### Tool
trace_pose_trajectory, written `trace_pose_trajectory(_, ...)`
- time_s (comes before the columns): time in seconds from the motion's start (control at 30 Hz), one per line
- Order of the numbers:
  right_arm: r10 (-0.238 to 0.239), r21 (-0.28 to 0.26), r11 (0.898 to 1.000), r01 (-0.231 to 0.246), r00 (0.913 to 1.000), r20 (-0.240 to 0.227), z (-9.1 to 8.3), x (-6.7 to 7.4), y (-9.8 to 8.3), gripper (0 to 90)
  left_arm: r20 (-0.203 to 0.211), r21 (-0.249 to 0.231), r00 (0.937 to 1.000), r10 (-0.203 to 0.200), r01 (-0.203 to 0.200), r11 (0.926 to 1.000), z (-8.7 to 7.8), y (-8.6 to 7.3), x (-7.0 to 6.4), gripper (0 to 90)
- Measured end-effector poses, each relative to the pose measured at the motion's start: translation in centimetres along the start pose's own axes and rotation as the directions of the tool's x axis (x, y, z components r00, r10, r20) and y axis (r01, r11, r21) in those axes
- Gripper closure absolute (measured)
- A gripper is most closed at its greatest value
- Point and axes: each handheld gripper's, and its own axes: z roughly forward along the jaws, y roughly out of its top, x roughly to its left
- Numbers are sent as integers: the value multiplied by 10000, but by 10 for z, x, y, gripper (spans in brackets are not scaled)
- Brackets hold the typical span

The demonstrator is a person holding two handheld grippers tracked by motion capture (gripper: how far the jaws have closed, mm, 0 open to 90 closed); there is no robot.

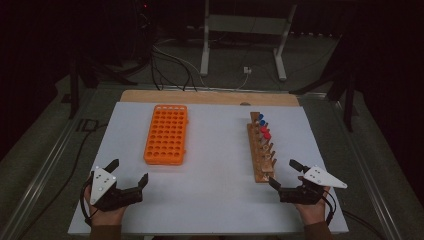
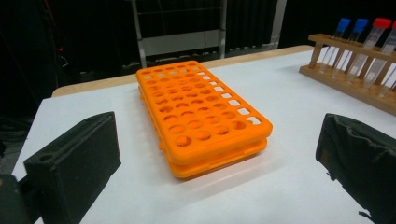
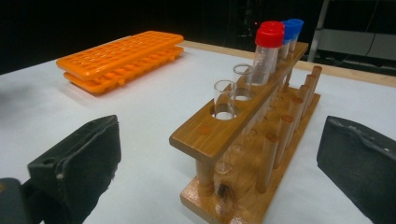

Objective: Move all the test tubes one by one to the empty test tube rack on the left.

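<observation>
Orange plastic, moulded into a flat grid of round holes, makes up the tube rack (image 1: 166,134) lying left of centre on the white worktop (image 1: 215,200); every hole looks empty. Near the left corner, the left tongs (image 1: 131,172) hover with their black jaws spread wide and nothing between them, aimed at that rack. Farther right stands the wooden test-tube rack (image 1: 262,147), varnished, with drying pegs along one side. It carries capped tubes at its far end, two blue-capped tubes (image 3: 292,29) and the red-capped tubes (image 3: 270,35), then two uncapped glass tubes (image 3: 225,99) nearer. The right tongs (image 1: 282,173) wait just beside its near end, jaws likewise wide apart and empty. No move has begun, I judge; next, the right tongs should close on a smooth, slippery tube and lift it straight up.
</observation>
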Motion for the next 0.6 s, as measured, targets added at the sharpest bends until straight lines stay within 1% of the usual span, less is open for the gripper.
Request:
trace_pose_trajectory(0.07,110,8,9999,-110,9999,-33,1,-1,0,2,11,38,10000,-13,12,10000,2,0,0,6)
trace_pose_trajectory(0.13,101,6,9999,-101,9999,-17,1,-1,0,2,-53,76,10000,50,-50,10000,3,-1,-1,6)
trace_pose_trajectory(0.2,-57,-64,10000,58,10000,42,1,-1,0,8,-100,70,9999,70,-69,10000,3,-1,-2,6)
trace_pose_trajectory(0.27,-238,-342,9991,243,9996,141,-1,-2,0,8,-104,66,9999,124,-124,9999,4,-2,-3,6)
trace_pose_trajectory(0.37,-239,-514,9984,251,9994,237,-2,-3,2,8,-140,46,9999,88,-87,10000,6,-2,-3,6)
trace_pose_trajectory(0.47,-261,-499,9984,283,9987,438,-3,-5,7,8,-201,44,9998,12,-12,10000,8,-2,-3,6)
trace_pose_trajectory(0.5,-261,-499,9984,283,9987,438,-3,-5,7,8,-243,84,9997,14,-12,10000,8,-2,-3,6)
trace_pose_trajectory(0.53,-147,-565,9983,172,9989,442,-2,-6,12,17,-259,92,9997,-31,33,10000,8,-3,-4,6)
trace_pose_trajectory(0.6,-154,-581,9981,180,9989,442,-1,-7,15,32,-260,122,9997,-28,31,9999,9,-3,-4,6)
